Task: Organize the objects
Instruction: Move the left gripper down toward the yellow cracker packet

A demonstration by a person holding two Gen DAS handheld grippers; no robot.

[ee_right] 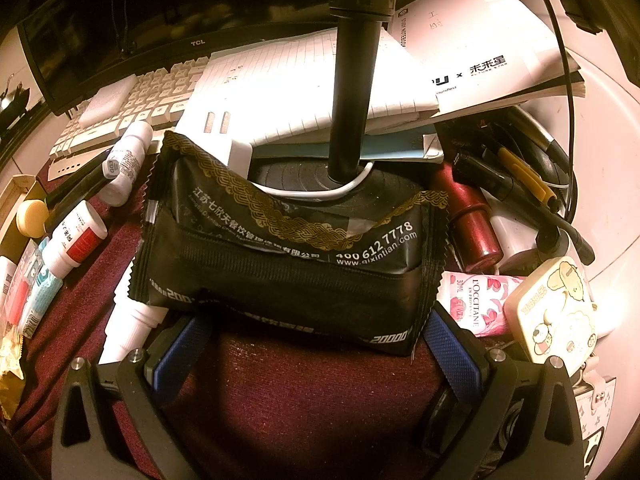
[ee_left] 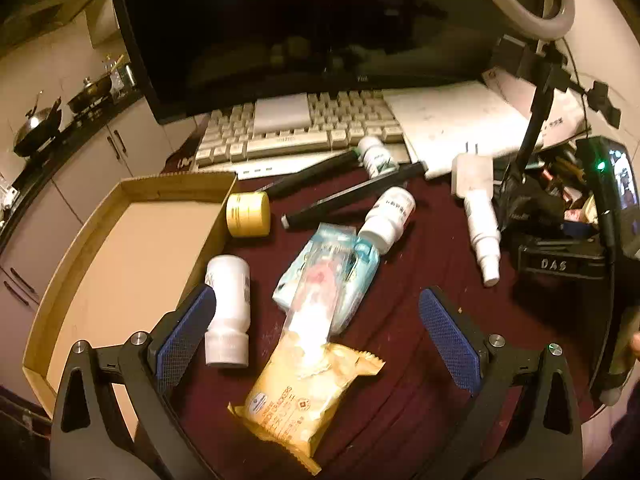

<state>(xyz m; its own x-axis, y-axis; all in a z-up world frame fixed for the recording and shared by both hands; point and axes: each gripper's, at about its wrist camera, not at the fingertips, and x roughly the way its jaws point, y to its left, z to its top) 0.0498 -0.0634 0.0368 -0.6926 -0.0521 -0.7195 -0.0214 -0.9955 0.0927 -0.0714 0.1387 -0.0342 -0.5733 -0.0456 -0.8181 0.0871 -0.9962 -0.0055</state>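
In the left wrist view my left gripper [ee_left: 318,340] is open above the dark red cloth. Between its fingers lie a yellow snack packet [ee_left: 308,396], a clear packet [ee_left: 316,304] and a teal packet [ee_left: 360,264], stacked on each other. A white bottle [ee_left: 228,308] lies against the left finger, beside a shallow cardboard tray [ee_left: 120,272] with nothing in it. In the right wrist view my right gripper [ee_right: 316,356] is open. The near edge of a black tissue packet [ee_right: 288,256] sits between its fingertips, and I see no pad pressing it.
A yellow jar [ee_left: 248,214], two more white bottles [ee_left: 388,216] [ee_left: 376,154], a spray bottle [ee_left: 480,220] and black pens [ee_left: 352,196] lie on the cloth. Behind stand a keyboard [ee_left: 288,136], a monitor [ee_left: 300,32] and a lamp pole [ee_right: 352,100]. A pink tube [ee_right: 476,304], a cartoon case [ee_right: 556,308] and a red cylinder [ee_right: 472,224] crowd the right.
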